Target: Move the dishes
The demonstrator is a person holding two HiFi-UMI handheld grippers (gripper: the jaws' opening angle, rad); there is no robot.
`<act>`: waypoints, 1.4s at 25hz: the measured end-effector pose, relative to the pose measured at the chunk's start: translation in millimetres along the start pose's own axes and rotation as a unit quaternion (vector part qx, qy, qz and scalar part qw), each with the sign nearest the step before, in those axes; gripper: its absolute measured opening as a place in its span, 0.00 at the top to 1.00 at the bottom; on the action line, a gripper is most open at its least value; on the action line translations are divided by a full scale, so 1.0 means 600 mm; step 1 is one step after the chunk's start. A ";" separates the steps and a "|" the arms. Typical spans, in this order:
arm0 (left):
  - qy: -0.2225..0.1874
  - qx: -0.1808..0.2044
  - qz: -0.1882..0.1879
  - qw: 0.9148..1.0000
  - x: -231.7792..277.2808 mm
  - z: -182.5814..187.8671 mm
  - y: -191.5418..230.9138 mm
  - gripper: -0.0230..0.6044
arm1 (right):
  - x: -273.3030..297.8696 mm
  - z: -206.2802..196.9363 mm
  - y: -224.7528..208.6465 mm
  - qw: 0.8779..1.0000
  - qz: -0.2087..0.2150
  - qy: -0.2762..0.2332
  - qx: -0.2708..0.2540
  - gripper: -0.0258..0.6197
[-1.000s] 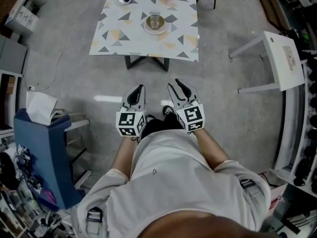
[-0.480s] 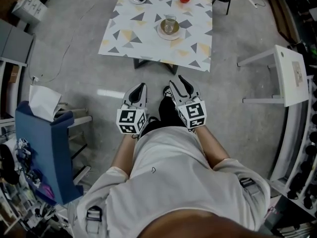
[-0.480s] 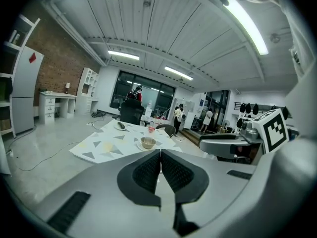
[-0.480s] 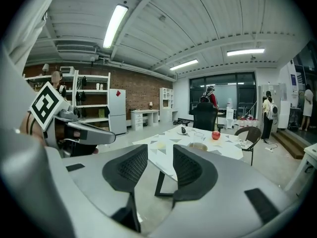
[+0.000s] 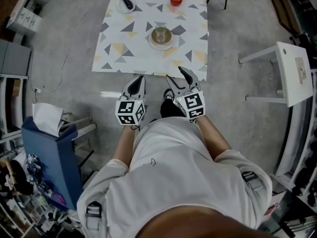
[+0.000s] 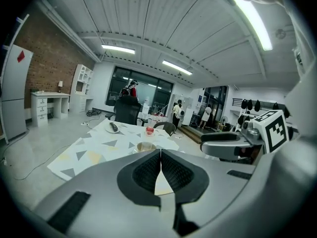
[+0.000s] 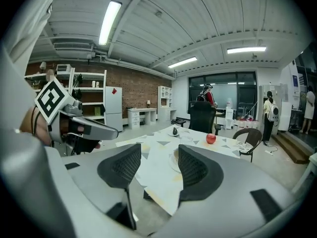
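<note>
Grippers hovering side by side just short of near edge of white triangle-patterned surface, touching nothing. Left gripper showing jaws pressed together, empty. Right gripper showing jaws wide apart, nothing between. Round beige saucer carrying clear glass, sitting mid-surface. Small white plate bearing dark object, and red apple, sitting at far edge.

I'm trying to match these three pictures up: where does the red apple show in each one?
Head view: red apple, top, table's far side.
Left gripper view: apple near centre.
Right gripper view: apple right of centre.
Shared landmark: the triangle-patterned tablecloth.
</note>
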State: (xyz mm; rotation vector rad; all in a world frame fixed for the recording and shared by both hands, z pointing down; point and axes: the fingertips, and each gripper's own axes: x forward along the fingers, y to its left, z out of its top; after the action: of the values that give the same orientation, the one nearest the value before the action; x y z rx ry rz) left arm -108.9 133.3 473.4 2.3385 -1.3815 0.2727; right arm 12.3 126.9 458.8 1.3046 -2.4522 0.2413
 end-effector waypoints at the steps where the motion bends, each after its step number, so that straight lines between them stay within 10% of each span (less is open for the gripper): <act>1: 0.003 0.000 0.002 1.000 0.020 0.006 0.003 0.93 | 0.010 0.005 -0.017 1.000 0.001 0.000 -0.001 0.60; 13: 0.060 -0.005 0.034 0.998 0.205 0.026 0.015 0.93 | 0.122 0.009 -0.181 0.999 0.037 -0.004 0.011 0.54; 35: 0.098 -0.024 0.033 0.994 0.318 0.039 0.141 0.93 | 0.326 -0.025 -0.195 0.996 0.061 0.071 0.008 0.48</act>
State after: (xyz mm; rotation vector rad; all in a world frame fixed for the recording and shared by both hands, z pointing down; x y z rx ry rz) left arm -89.9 -64.0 543.3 2.1656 -1.3560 0.4696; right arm 12.2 -84.2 546.0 1.1033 -2.4153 0.3721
